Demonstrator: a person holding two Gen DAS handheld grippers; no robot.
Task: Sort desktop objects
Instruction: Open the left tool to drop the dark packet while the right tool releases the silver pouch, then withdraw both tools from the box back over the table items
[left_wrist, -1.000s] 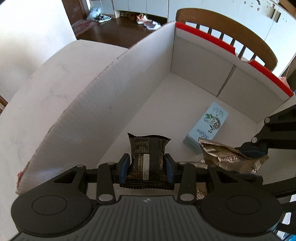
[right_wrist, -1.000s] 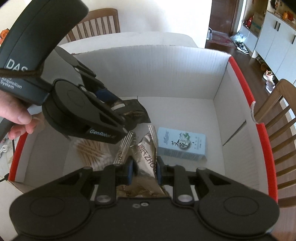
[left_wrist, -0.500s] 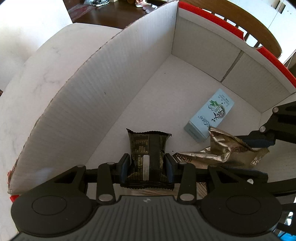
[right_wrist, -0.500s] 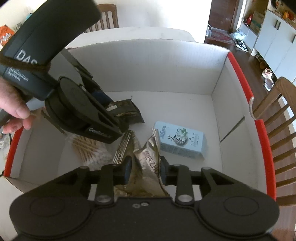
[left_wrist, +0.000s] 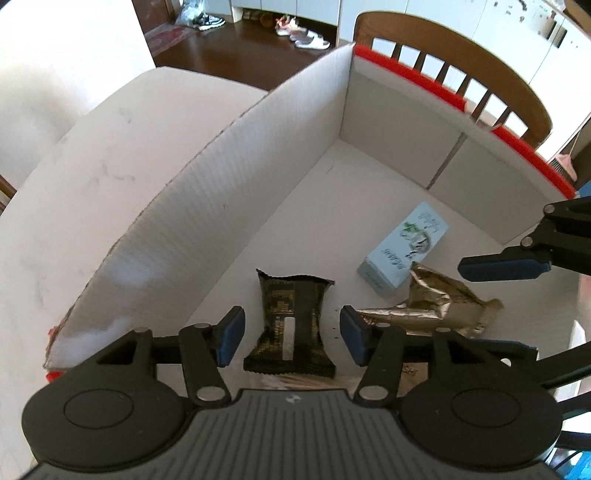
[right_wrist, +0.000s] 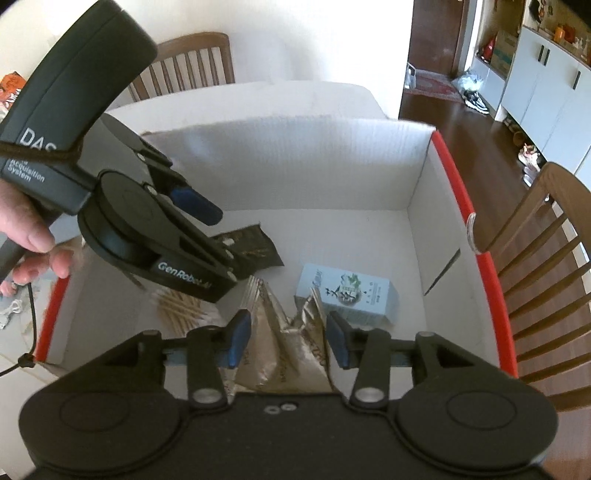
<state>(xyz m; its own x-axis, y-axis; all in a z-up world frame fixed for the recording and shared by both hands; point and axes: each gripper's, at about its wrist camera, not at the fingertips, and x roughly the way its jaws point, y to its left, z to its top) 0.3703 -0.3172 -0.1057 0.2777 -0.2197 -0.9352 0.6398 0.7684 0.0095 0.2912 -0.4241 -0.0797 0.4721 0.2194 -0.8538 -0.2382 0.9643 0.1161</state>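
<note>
A: Report jaw state and item location.

B: Left gripper: jaws apart, straddling the dark snack packet, pads clear of it on both sides. Right gripper: jaws apart around the gold foil pouch. Both items are inside the cardboard box, near its front wall; the packet appears to rest on the floor, though contact is hard to confirm.

A: Hazards?

B: On withdrawal, a pad may snag a crimped wrapper edge and drag it out. The two grippers sit close together, so a sideways pull risks collision.

A: Clearance?

B: The box's far half is bare past the pale blue carton. Cotton swabs occupy the front-left corner. Retract straight up, clear of the red-edged rim.
</note>
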